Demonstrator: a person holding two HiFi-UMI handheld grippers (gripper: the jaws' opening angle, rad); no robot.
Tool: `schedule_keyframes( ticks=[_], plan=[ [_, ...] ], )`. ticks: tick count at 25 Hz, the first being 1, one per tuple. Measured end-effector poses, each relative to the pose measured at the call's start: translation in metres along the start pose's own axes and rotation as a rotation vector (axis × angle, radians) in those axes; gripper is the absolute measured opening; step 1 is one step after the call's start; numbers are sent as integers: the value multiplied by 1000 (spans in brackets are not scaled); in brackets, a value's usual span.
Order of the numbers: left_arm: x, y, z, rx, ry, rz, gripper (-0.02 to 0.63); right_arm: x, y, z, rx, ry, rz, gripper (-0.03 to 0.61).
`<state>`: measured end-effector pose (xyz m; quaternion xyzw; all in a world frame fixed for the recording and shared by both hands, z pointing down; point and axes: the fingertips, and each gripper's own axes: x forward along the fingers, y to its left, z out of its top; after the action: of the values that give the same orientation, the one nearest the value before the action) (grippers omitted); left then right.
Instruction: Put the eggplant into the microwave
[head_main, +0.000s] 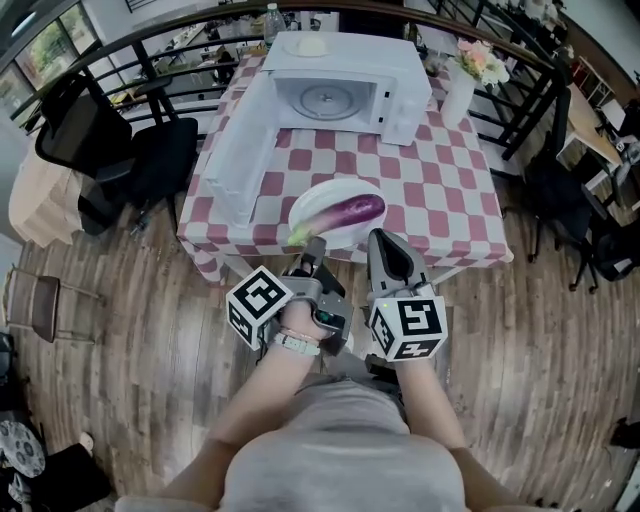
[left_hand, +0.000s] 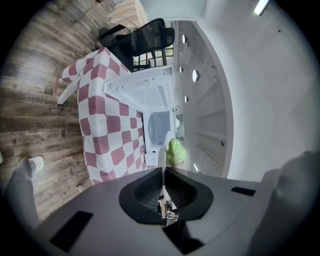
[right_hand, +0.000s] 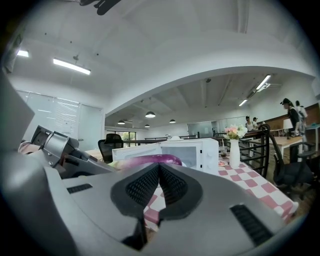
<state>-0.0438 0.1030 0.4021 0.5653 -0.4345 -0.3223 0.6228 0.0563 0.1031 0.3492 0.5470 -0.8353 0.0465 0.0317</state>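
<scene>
You stand on a wood floor in front of a worktop covered in a red-and-white checked cloth. At its far end sits a white microwave, its door swung wide open towards your left and the round turntable inside in plain sight. Any print on its control panel is too small to read. A black chair stands off the worktop's left side.

At the near edge of the worktop lies a white plate, and the purple eggplant rests across it with its green stem end towards your left, well apart from the microwave. A white vase of flowers stands just right of the microwave.

Your left gripper is rolled onto its side. Its fingers are clenched together with nothing between them, and the tips are at the plate's near rim by the stem; you cannot tell whether they touch it. Your right gripper is near the same rim, on the right, its fingers also clenched and empty. Its own view has the eggplant straight ahead. The cubes carry black-and-white square patterns, not words.
</scene>
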Motion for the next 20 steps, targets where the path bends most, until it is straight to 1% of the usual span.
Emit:
schedule_keyframes(
  ticks=[6, 11, 14, 18, 20],
  plan=[
    [44, -7, 7, -8, -26, 2, 17, 42, -27, 7, -3, -3, 42, 25],
    [76, -8, 17, -25, -68, 7, 17, 73, -49, 10, -9, 1, 79, 25],
    [93, -7, 22, -32, -89, 15, 17, 89, -64, 6, 11, 15, 76, 25],
    [109, -7, 30, -34, -110, 24, 17, 103, -73, 1, 78, 30, 99, 25],
    [117, -9, 33, -31, -115, 25, 17, 108, -78, 0, 90, 32, 99, 25]
  ],
)
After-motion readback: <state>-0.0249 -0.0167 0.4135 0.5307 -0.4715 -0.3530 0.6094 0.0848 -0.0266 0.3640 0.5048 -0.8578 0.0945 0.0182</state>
